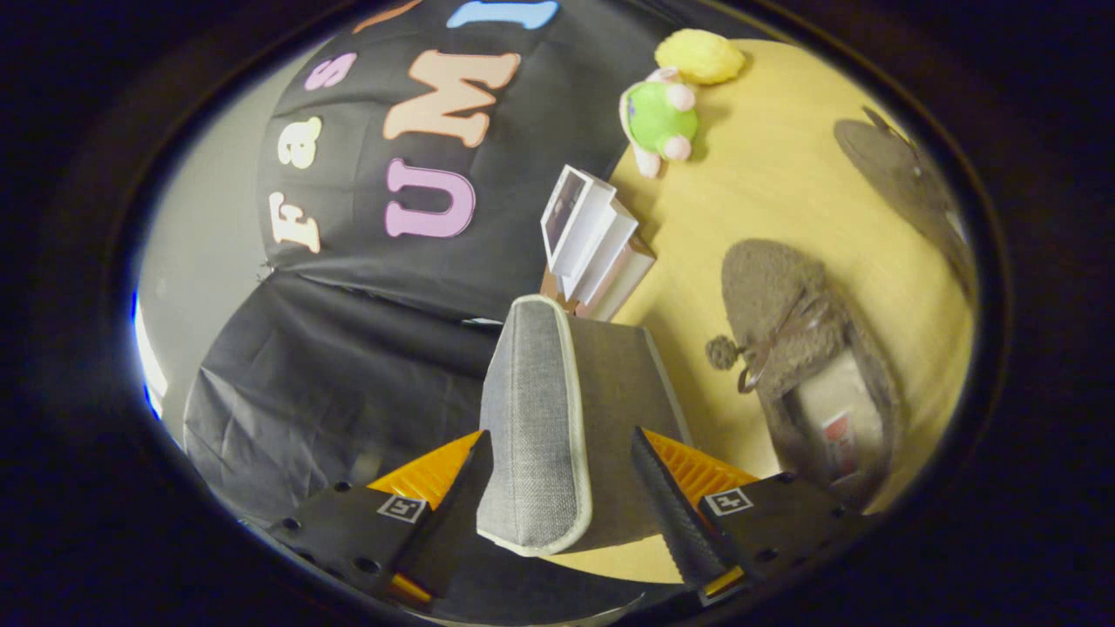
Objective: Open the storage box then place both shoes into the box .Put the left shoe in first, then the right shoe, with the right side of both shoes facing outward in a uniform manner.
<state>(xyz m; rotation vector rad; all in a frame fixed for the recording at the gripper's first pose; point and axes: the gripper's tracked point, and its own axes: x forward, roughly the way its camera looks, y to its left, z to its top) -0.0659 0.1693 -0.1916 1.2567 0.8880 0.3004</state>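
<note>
Tool [557, 488] pinching the grey fabric lid flap [536, 418] of the storage box, it seems. A slip drops it shut, with the brown fuzzy slipper [806, 348] waiting on the yellow wooden bench [784, 174].

Grey fabric box lid [540, 418] raised betw. gripper [557, 496] fingers, grey slipper [806, 348] on table beside.

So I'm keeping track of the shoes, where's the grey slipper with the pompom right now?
In the gripper view the grey slipper lies on the wooden table, beyond and right of the tongs, beside the grey fabric lid between the tongs' fingers.
</note>
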